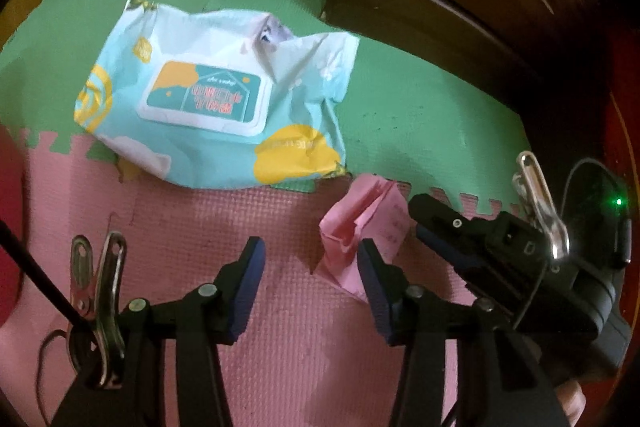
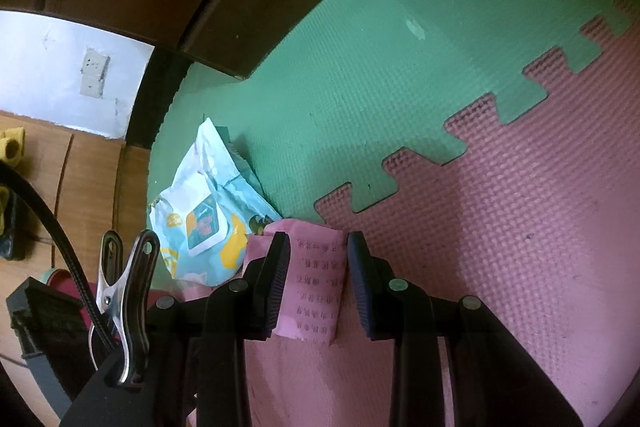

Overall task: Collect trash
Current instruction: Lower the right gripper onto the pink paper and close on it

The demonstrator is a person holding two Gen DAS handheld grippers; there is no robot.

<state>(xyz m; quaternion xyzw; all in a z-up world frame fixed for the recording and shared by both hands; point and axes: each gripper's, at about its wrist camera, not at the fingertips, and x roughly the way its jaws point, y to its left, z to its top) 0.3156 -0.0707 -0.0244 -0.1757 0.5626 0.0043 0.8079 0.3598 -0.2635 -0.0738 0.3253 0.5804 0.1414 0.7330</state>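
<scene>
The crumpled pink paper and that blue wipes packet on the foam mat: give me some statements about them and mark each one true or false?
1. The crumpled pink printed paper lies between the right gripper fingers. True.
2. The light blue plastic wipes packet lies wholly on the pink foam mat. False: mostly on the green foam mat.
3. The left gripper holds the packet. False: nothing is between its fingers.
4. The packet's white flip lid faces up. True.
5. The pink paper is blank. False: printed text shows.

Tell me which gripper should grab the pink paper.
Right. The right gripper already straddles the pink paper, jaws open on either side. The left gripper has only mat between its jaws.
</scene>
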